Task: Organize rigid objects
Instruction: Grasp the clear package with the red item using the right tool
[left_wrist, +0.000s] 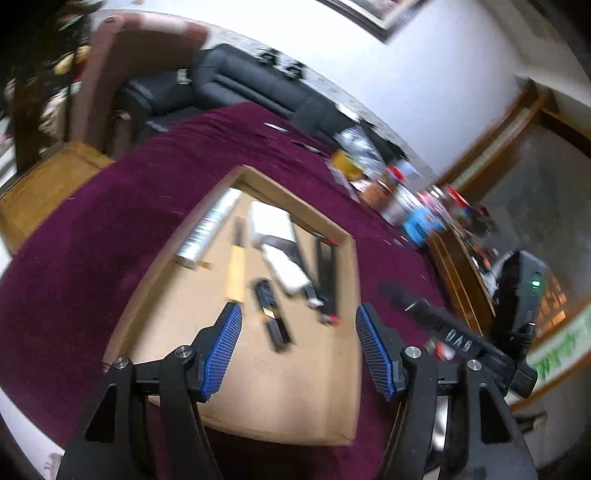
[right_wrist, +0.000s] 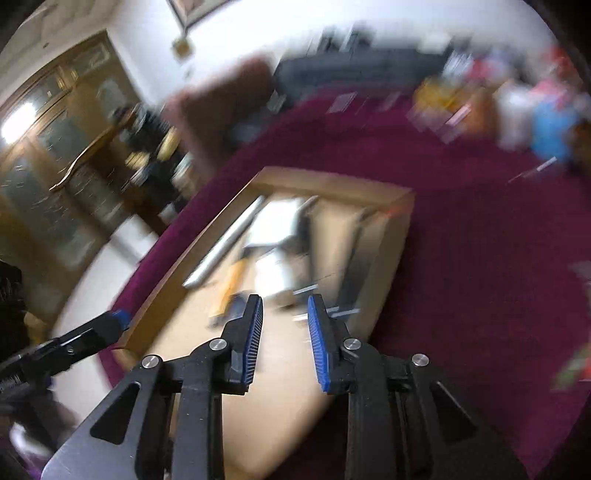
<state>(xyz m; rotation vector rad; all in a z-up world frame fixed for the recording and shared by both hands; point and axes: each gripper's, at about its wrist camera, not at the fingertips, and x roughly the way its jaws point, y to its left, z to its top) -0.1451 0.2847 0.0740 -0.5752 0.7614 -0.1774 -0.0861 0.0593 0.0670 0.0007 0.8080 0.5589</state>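
An open cardboard box (left_wrist: 166, 258) lies on the purple cloth. It holds a silver tube (left_wrist: 210, 225), a white carton (left_wrist: 271, 221), a wooden-handled tool (left_wrist: 236, 266), a black brush (left_wrist: 271, 317) and a long black strip (left_wrist: 327, 273). My left gripper (left_wrist: 298, 308) hangs open above the box's near half, with nothing between its blue pads. My right gripper (right_wrist: 284, 298) is over the same box (right_wrist: 332, 181), its jaws a little apart and empty. The right wrist view is blurred, but the silver tube (right_wrist: 225, 243) and white carton (right_wrist: 277, 225) still show.
The purple cloth (left_wrist: 74, 240) covers a round table. Packets and bottles (left_wrist: 406, 199) crowd its far right edge. Behind it stand a black sofa (left_wrist: 258, 81) and a brown chair (left_wrist: 122, 62). A wooden cabinet (right_wrist: 55, 147) is off to the left.
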